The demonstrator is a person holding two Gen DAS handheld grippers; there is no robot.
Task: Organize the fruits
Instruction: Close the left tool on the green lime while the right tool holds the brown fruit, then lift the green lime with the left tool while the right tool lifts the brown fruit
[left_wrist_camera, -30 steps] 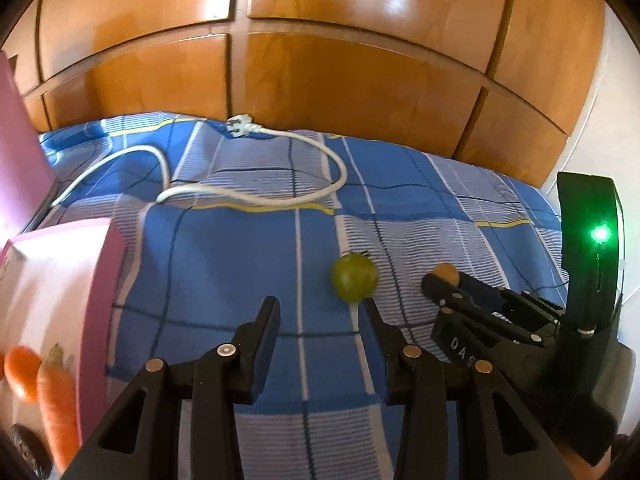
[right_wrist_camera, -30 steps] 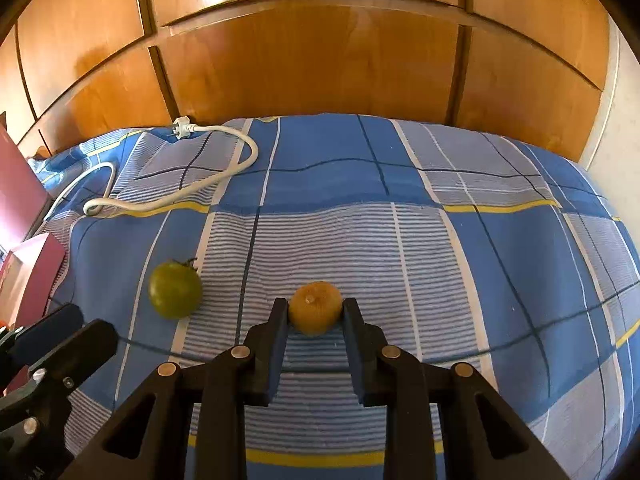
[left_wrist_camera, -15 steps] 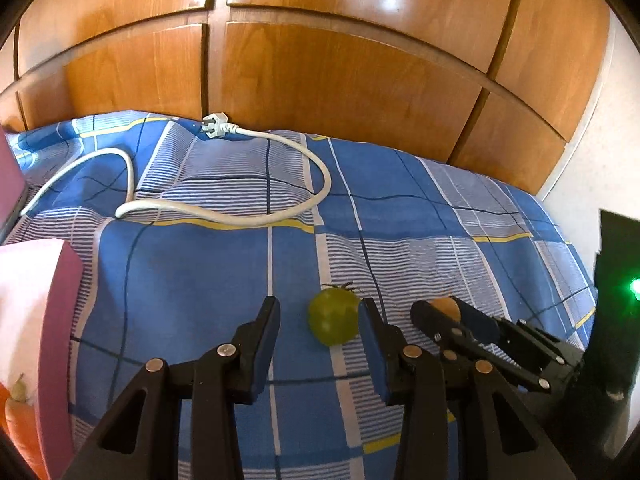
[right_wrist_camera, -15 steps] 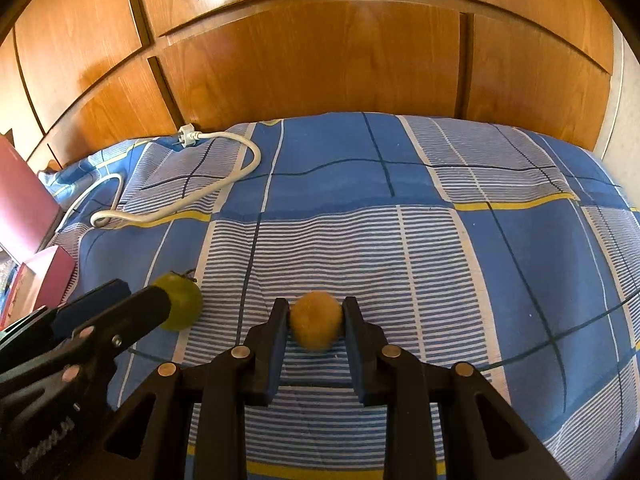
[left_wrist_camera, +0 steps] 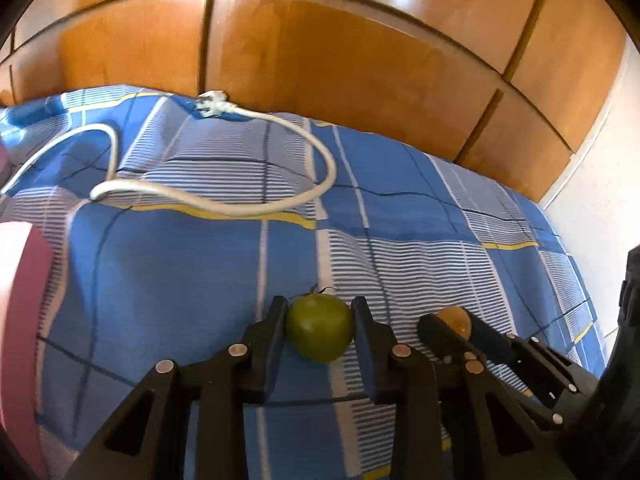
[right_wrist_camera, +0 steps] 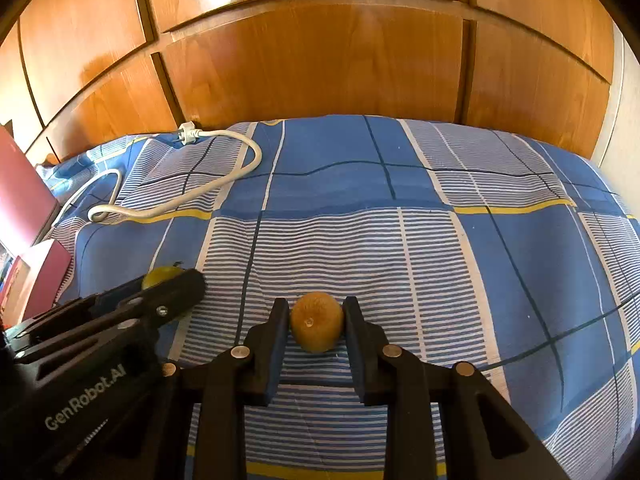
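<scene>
The left gripper is clenched on a green tomato, its 2 fingers pressed against the fruit's left and right sides, with the dry stem curling off the top toward the far side. The tomato sits low against the blue checked bedspread; whether it touches the cloth or is just clear of it cannot be told. Just to the right, the right gripper grips a small brown-yellow fruit — round, dull-skinned, with a tiny dimple facing the camera — squeezed between both fingers above the striped patch of cloth. From the right wrist view the left gripper appears at lower left as a black body lettered "GenRobot.AI", with only a sliver of the tomato showing past its finger; from the left wrist view the small fruit peeks out beyond the right gripper's near finger. A white power cord loops across the far part of the bedspread, its plug lying by the wooden wardrobe doors behind the bed. A pink box stands at the left edge, its contents out of sight.
</scene>
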